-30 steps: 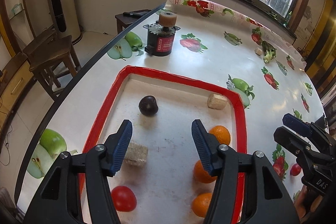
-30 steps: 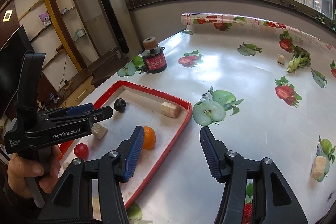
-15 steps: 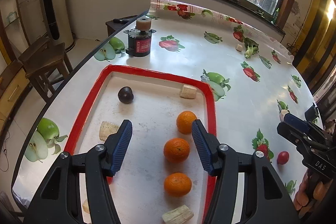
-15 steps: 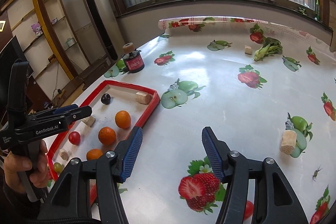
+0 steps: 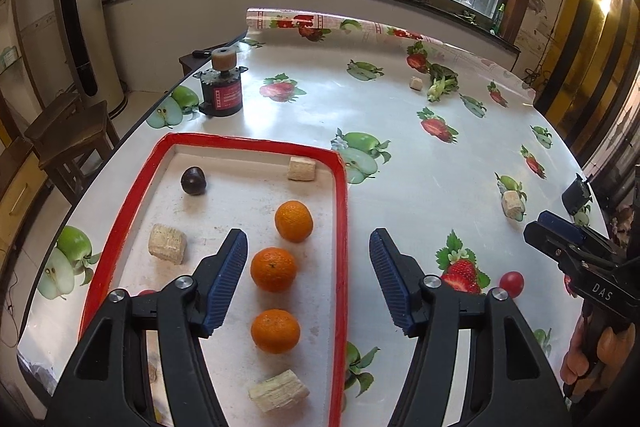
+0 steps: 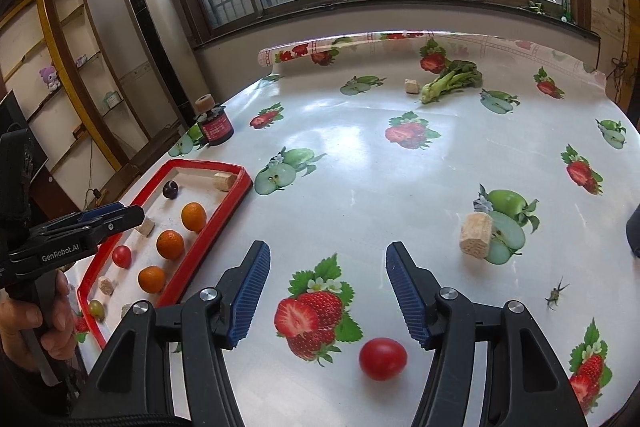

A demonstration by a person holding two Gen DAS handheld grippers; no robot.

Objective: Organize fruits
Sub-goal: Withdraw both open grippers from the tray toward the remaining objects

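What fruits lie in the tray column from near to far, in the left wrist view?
Nearest orange → middle orange → far orange → dark plum, farther back and off to the left.

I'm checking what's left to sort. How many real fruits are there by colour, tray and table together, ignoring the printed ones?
orange fruits: 3, in the red tray
red fruit in tray: 1
red fruit on table: 1
dark purple fruit: 1
green fruit: 1
Total: 7
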